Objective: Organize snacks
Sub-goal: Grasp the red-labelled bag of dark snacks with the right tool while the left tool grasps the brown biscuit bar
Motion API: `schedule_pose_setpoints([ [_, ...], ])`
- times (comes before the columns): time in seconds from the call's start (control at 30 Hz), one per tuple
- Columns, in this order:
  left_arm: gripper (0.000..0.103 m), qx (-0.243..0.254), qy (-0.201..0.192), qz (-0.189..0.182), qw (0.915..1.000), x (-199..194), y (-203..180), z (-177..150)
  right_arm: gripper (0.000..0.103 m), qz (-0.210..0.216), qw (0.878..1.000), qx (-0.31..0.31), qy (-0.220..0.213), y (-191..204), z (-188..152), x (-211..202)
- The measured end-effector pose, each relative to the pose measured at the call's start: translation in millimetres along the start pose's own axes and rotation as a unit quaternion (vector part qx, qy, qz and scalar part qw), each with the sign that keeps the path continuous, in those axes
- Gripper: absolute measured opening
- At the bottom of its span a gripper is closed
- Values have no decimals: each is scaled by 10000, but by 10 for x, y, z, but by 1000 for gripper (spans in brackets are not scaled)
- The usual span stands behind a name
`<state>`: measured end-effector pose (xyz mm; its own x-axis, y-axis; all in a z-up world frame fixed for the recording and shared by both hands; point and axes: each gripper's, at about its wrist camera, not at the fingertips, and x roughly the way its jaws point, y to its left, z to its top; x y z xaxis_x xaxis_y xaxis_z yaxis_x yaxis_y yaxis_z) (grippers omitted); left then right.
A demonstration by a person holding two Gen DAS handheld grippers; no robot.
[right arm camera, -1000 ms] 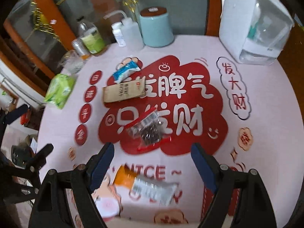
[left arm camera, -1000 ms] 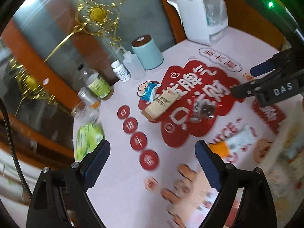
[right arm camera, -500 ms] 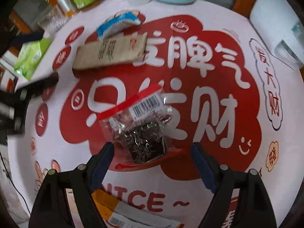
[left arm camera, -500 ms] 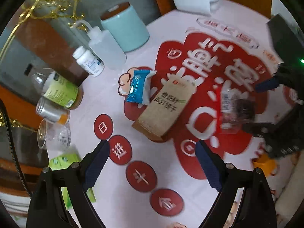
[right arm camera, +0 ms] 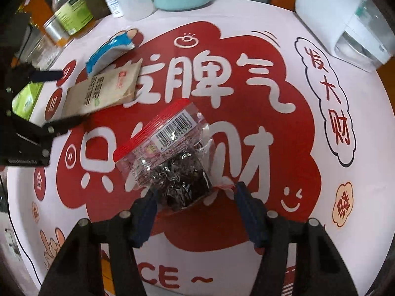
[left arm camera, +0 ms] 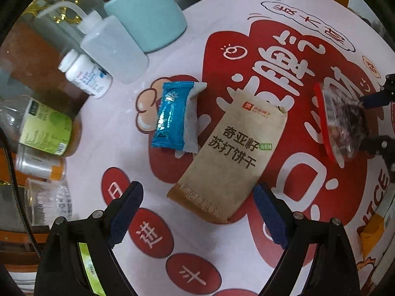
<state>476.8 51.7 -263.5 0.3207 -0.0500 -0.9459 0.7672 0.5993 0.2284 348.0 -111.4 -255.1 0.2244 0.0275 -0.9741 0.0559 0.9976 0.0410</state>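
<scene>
Tongs point steeply down at a round table with a pink-and-red printed tablecloth (right arm camera: pixel 308 197). Right gripper (right arm camera: pixel 195 204): its jaws have just been closing and now straddle the near end of a clear red-sealed bag of dark snacks (right arm camera: pixel 172 162); whether the pads press it cannot be told. Bare cloth lies to its right. Left gripper (left arm camera: pixel 197 212): jaws wide apart, holding nothing, with the near end of a brown cracker packet (left arm camera: pixel 232 157) just ahead of its tips. A blue wafer packet (left arm camera: pixel 172 118) lies beyond, touching the packet. Bottles (left arm camera: pixel 84 76) and a teal canister (left arm camera: pixel 148 12) crowd the far left rim.
</scene>
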Motion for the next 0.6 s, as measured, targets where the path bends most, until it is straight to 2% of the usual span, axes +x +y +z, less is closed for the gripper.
schedule_pose_setpoints([
  [0.07, 90, 45, 63, -33, 10000, 71, -10, 23, 58, -27, 10000, 34, -36, 4, -15, -12],
  [0.1, 90, 68, 111, -36, 9999, 113, -17, 30, 42, -29, 10000, 37, -77, 9, -16, -26],
  [0.13, 91, 41, 53, -54, 10000, 108, -13, 36, 33, 19, 9999, 16, -130, 28, -14, -46],
  [0.17, 91, 5, 51, -135, 9999, 123, -3, 49, 10, 81, 9999, 35, -70, 56, 18, -64],
  [0.3, 90, -232, 77, -482, 9985, 177, 22, 54, 8, -26, 10000, -33, 39, 75, 35, -21],
  [0.33, 82, -260, 44, -531, 9982, 183, 38, 63, 8, -53, 10000, -56, 33, 87, 21, -24],
  [0.37, 69, -292, 3, -611, 9977, 167, 37, 54, 8, -1, 10000, -30, 50, 82, 1, -18],
  [0.47, 53, -297, -88, -412, 9987, 98, -19, 25, 10, 523, 9982, 274, 39, 28, 13, -55],
  [0.5, 48, -283, -142, -406, 9987, 66, -45, 12, 17, 577, 9978, 321, -15, 22, 13, -82],
  [0.53, 38, -271, -210, -371, 9987, 24, -72, -1, 23, 588, 9977, 334, -56, 21, 22, -114],
  [0.57, 26, -266, -268, -366, 9986, -24, -99, -14, 38, 568, 9978, 331, -78, 26, 26, -133],
  [0.6, 21, -280, -287, -397, 9984, -48, -111, -21, 61, 546, 9978, 358, -95, 33, 39, -147],
])
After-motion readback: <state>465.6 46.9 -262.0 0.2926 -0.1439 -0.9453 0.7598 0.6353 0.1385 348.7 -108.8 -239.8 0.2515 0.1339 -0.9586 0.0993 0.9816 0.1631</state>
